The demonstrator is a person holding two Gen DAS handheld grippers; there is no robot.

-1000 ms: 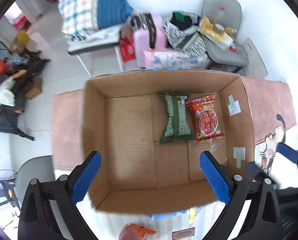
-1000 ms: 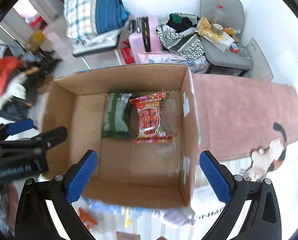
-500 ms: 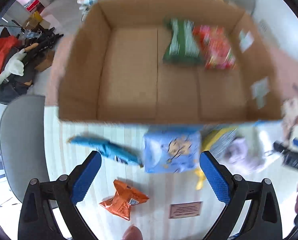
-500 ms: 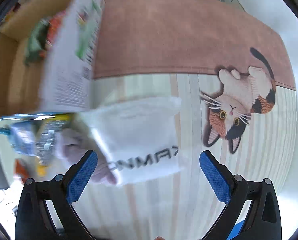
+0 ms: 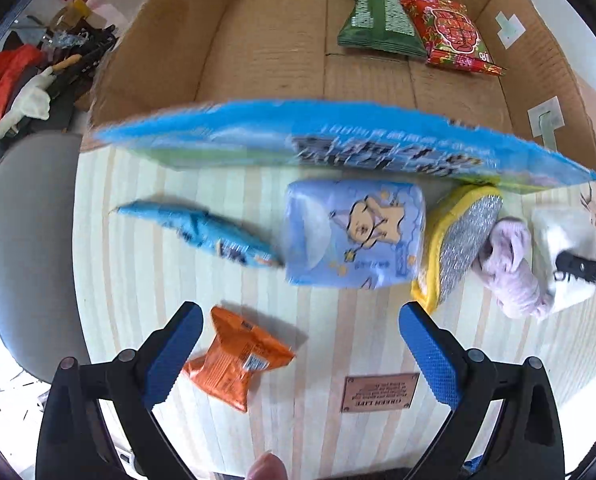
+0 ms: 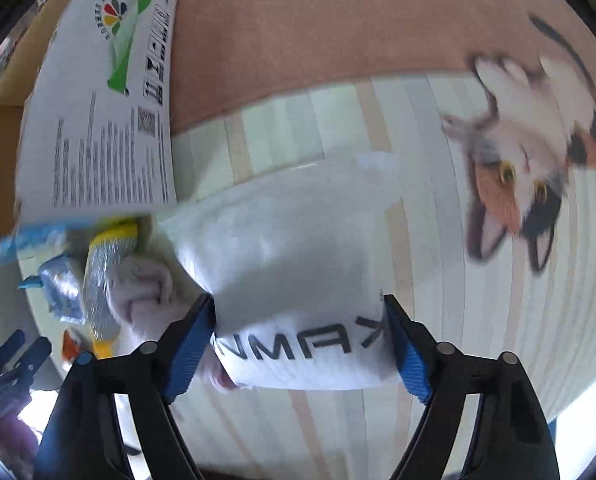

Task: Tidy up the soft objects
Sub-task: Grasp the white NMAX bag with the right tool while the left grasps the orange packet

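- The cardboard box sits at the back of the surface, two snack bags inside.
- The white soft pack lies beside the box; the right hand-held gripper straddles its near end, pads touching both sides. It looks light and squashy, so a mid-body pinch suits.
- The left hand-held gripper hangs wide open, empty, above the orange packet.

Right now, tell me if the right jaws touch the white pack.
Touching. In the right wrist view both blue pads of the right gripper press the white pack's sides, with no gap visible.
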